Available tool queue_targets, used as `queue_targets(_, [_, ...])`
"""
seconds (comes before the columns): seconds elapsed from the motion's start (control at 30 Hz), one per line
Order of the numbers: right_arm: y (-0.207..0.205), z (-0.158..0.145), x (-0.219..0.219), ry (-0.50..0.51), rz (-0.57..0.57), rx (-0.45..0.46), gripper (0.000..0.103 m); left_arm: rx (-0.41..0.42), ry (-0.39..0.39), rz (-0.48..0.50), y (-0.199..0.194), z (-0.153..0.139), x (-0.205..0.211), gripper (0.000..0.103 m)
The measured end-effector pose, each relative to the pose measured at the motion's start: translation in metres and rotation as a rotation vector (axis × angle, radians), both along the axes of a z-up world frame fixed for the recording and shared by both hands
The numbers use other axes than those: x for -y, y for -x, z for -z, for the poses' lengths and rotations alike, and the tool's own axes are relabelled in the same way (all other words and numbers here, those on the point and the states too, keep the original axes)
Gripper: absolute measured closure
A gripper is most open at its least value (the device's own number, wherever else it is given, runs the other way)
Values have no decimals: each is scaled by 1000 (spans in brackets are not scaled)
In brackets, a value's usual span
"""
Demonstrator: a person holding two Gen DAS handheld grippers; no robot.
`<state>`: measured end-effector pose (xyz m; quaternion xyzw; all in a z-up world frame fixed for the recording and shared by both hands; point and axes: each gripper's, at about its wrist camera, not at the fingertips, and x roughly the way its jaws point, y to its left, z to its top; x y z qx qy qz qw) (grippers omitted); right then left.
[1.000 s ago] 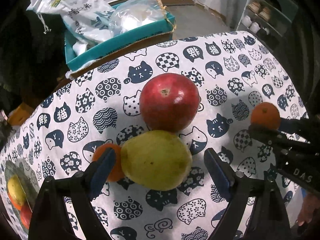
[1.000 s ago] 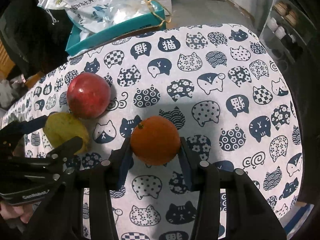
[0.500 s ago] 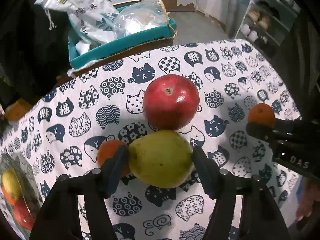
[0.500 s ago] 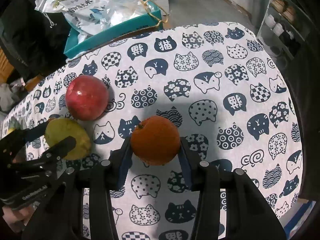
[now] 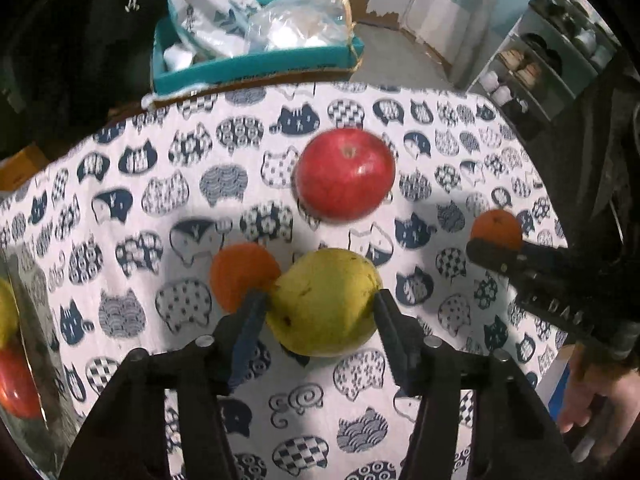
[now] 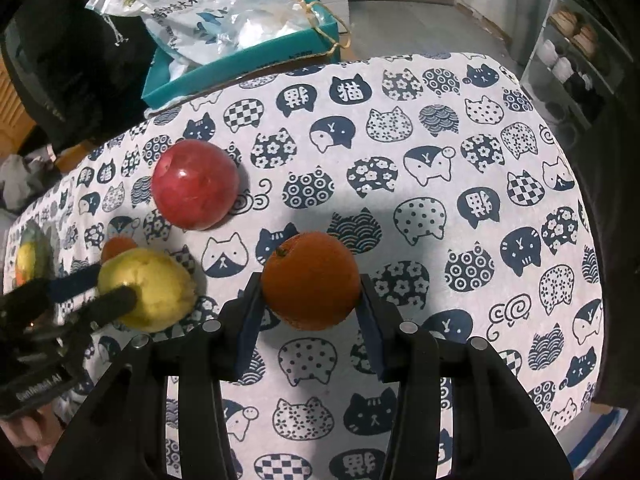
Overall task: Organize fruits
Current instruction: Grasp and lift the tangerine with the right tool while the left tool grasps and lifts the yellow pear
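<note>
On the cat-print tablecloth (image 5: 168, 184), my left gripper (image 5: 320, 304) has its jaws closing on a yellow-green pear (image 5: 324, 300), and both pads touch its sides. A small orange (image 5: 244, 276) lies just left of the pear, with a red apple (image 5: 346, 174) behind it. My right gripper (image 6: 312, 292) is shut on a bigger orange (image 6: 312, 280), which rests at the cloth. In the right wrist view the pear (image 6: 146, 290) and the apple (image 6: 195, 184) lie to the left.
A shiny bowl (image 5: 36, 360) holding yellow and red fruit stands at the far left. A teal box (image 5: 256, 64) stuffed with plastic bags sits beyond the table's far edge. Shelves (image 5: 552, 52) stand at the right. A person's hand (image 5: 592, 392) holds the right gripper.
The left jaws went from wide open around the pear to pressing its sides, and the left gripper shifted a little. The right gripper stayed put, shut on its orange.
</note>
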<state>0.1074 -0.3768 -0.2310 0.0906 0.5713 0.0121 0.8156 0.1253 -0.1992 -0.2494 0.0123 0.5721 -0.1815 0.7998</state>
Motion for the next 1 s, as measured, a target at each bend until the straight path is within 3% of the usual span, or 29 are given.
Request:
queue_targets(0.13, [3,0,-2,-2,-9,-1,59,-27,1,10,6,11,1,37])
queue_targets(0.23, [5,0,-3,-6,-9,-4,59,1,-24,45,7,12,11,35])
queue_targets(0.33, [7,1,-4,-3,-17,-6,59,13,-47,69,10,15,18,27])
queue_targets(0.47, [8,4,0,-5,-12,-15,59,33,-79,80,15,16,22,26])
queue_targets(0.7, [8,6,2,-15,-4,-22,59,52,-68,31,20,14,9,24])
queue_targets(1.0, [7,4,-7,-16,-26,-18,59,-25,-2,-56,17,18,-13,19])
